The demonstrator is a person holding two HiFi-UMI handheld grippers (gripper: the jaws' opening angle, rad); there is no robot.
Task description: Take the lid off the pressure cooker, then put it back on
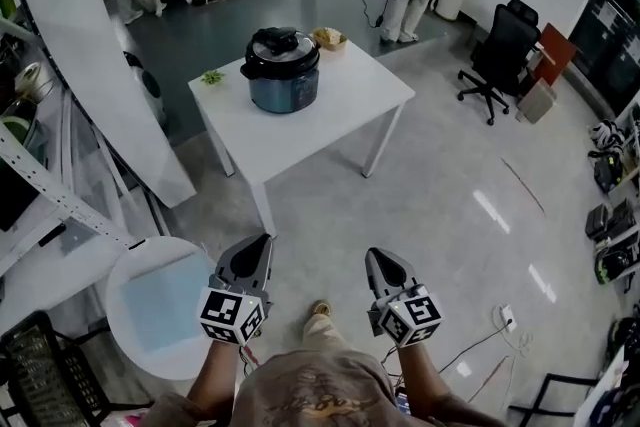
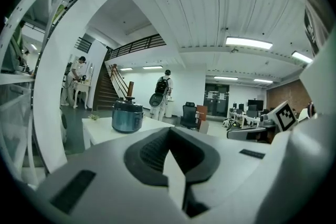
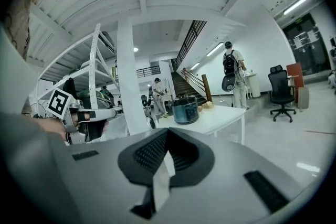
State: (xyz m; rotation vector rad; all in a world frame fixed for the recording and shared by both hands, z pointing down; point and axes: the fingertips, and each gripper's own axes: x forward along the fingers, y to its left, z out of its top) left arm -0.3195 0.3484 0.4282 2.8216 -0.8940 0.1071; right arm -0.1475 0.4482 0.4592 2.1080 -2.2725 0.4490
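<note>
Left gripper (image 1: 262,241): jaws closed, empty.
Right gripper (image 1: 373,256): jaws closed, empty.
Pressure cooker (image 1: 284,83): lid (image 1: 281,45) on; on white table (image 1: 345,115), well apart from both.

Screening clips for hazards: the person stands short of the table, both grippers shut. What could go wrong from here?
1. The left gripper and right gripper are shut; arriving that way, they would bump the lid rather than grip it.
2. A bowl sits close beside the cooker; the lifted lid could knock it.
3. Cables lie on the floor near the right gripper, a possible trip.
</note>
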